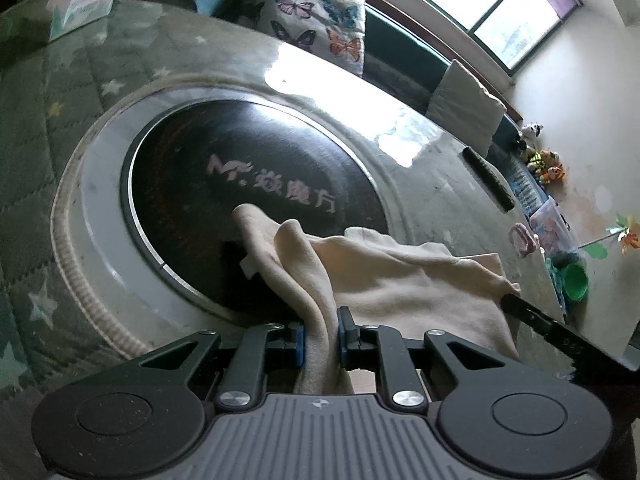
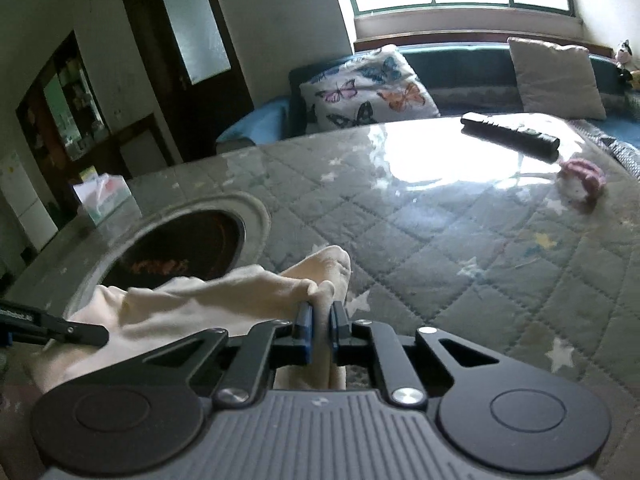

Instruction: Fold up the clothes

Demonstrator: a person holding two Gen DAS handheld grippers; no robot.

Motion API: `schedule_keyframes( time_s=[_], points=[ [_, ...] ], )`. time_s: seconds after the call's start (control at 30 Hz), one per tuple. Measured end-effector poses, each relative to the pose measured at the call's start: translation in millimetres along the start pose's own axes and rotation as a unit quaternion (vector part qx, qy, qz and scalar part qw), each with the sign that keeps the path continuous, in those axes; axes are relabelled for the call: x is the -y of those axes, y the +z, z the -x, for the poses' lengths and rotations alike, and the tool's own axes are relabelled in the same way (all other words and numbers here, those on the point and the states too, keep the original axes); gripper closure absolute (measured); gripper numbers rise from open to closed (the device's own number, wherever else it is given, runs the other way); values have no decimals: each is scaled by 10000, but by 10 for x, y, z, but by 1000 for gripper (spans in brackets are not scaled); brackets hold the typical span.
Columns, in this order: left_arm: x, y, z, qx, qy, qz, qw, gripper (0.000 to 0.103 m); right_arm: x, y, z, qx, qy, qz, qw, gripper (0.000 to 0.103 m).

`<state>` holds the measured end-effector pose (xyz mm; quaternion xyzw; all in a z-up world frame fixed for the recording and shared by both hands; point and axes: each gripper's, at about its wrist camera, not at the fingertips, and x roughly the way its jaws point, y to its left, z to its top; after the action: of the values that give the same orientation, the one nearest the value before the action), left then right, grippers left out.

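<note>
A cream garment (image 1: 400, 276) lies crumpled on the glass-topped table, partly over the round black hotplate (image 1: 224, 184). My left gripper (image 1: 321, 334) is shut on a bunched fold of it, the cloth pinched between the blue pads. The right gripper's black finger (image 1: 532, 316) shows at the garment's far right edge. In the right wrist view the same garment (image 2: 192, 300) stretches leftward, and my right gripper (image 2: 320, 332) is shut on a gathered edge of it. The left gripper's finger (image 2: 60, 330) reaches in at the left.
A tissue box (image 1: 80, 0) sits at the table's far corner. A black remote (image 2: 510, 134) and a pink toy (image 2: 582, 182) lie on the quilted cover under glass (image 2: 460, 240). Behind is a sofa with a butterfly cushion (image 2: 368, 88). Toys and a green bowl (image 1: 576, 280) lie beyond the table's right edge.
</note>
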<state>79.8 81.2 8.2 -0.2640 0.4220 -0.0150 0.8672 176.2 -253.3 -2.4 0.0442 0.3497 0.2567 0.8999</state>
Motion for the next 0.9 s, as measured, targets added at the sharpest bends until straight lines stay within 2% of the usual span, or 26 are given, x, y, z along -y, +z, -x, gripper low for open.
schedule_keyframes(
  time_s=[0.2,0.5,0.9],
  points=[
    [295,41,-33,47,-126,-321,9994,88,56,25,313,331,-155,-22,9993,95],
    [881,48,-342,-78,-373,-806,9960,88,370,-2,772,669,-737,-143,9949,96],
    [1672,68,-719,-299,-679,-1451,9866,88,868,-52,1182,936,-1451,-480,9838,96]
  ],
)
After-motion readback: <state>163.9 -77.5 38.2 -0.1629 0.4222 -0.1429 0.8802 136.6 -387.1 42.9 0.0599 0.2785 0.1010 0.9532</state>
